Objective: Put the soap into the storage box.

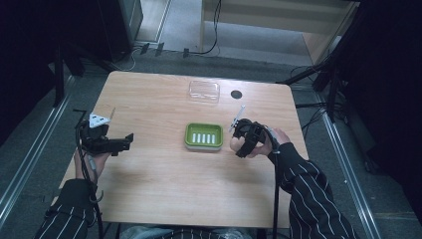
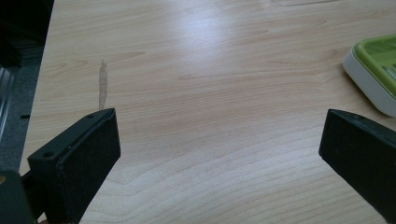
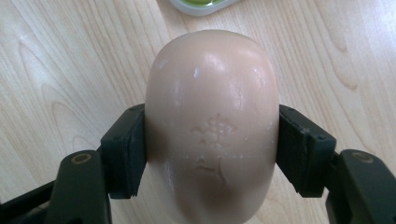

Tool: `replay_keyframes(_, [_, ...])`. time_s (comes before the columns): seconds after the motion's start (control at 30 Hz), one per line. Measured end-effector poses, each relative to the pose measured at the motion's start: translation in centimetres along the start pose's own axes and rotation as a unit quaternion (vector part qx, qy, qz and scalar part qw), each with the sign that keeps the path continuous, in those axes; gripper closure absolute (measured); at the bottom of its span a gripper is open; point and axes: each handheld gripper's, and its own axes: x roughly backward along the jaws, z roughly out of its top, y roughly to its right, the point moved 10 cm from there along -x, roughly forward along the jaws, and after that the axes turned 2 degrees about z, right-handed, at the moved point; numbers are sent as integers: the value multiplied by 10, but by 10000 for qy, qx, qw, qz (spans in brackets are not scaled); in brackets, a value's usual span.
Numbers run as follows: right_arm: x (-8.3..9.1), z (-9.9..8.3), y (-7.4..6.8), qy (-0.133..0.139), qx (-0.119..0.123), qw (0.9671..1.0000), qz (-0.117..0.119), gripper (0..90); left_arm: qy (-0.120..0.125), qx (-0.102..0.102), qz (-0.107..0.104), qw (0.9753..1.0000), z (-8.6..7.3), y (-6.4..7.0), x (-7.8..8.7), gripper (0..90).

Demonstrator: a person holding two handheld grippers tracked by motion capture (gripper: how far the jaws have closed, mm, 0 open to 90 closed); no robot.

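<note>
So the desk [image 1: 164, 189] is a light wood-grain top with rounded corners, sitting on grey carpet, with metal rails running along the floor on both sides and a bunch of black cables trailing off behind it toward a pale wooden cabinet [image 1: 278, 20] at the back. The room around it is pretty dark. The right gripper [image 3: 212, 140] has its jaws clamped on both sides of a smooth, peach-coloured oval bar of soap [image 3: 212, 116], which bulges out past the jaw tips and has some faint raised lettering on its face. Just ahead of those jaws is the green rectangular soap dish with a white base [image 1: 203, 136], with a row of pale slots in its floor; in the right gripper view its rim just peeks in past the far end of the soap. Further beyond the dish is a clear plastic lid or tray [image 1: 204, 91], and near that a round dark hole in the desk [image 1: 236, 94]. The left gripper [image 2: 219, 140] hangs over bare wood with its jaws spread wide and nothing between them; the dish corner sits off ahead of its right jaw, well apart. There's a small pale scuff [image 2: 102, 86] in the wood just beyond its left jaw. Striped sleeves [image 1: 313, 199] on both forearms.
</note>
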Motion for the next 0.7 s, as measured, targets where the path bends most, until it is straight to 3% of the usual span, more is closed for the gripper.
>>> replay_keyframes(0.7, [18, 34, 14, 83, 456, 9988, -177, 338, -1, -3, -9, 10000, 0, 1, 0, 0])
